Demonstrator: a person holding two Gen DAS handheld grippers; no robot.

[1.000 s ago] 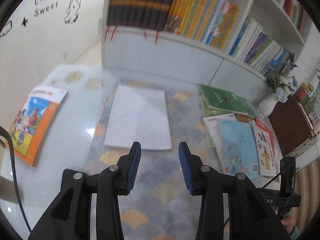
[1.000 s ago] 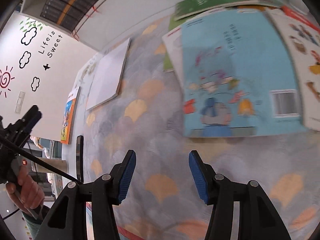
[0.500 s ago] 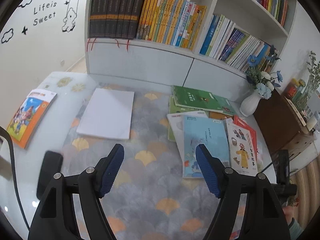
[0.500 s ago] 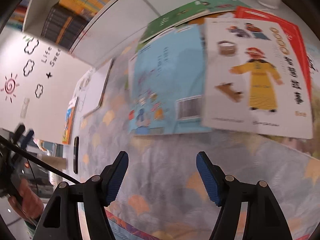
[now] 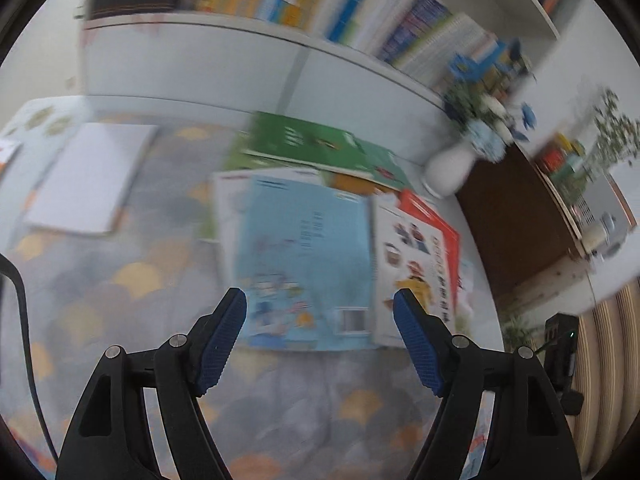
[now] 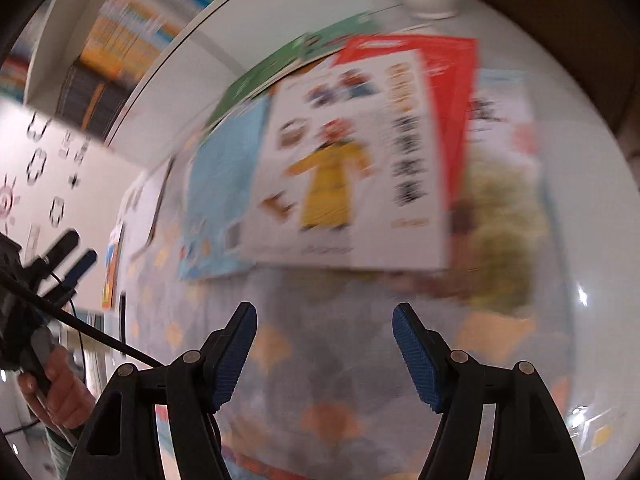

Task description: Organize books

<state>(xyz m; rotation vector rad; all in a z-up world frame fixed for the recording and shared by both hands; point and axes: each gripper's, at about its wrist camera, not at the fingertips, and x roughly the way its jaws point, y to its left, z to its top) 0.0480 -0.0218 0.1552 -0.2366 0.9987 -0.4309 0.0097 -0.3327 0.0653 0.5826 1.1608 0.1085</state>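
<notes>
Several books lie in a loose pile on the table: a light blue book [image 5: 308,256], a white book with a yellow-robed figure [image 5: 416,264] over a red one [image 5: 436,212], and a green book [image 5: 320,144] behind. My left gripper [image 5: 320,320] is open and empty, just in front of the blue book's near edge. My right gripper [image 6: 324,332] is open and empty, in front of the white figure book [image 6: 352,168]; the blue book [image 6: 224,184] lies to its left. Both views are motion-blurred.
A white book [image 5: 92,176] lies alone at the left on the patterned table mat [image 5: 280,400]. A bookshelf full of books [image 5: 320,12] stands behind. A white vase with flowers [image 5: 452,168] and a dark cabinet [image 5: 516,224] are at the right.
My left gripper has opened wide and swung right from the white book to the blue book. My right gripper has opened wider and moved right to the white figure book.
</notes>
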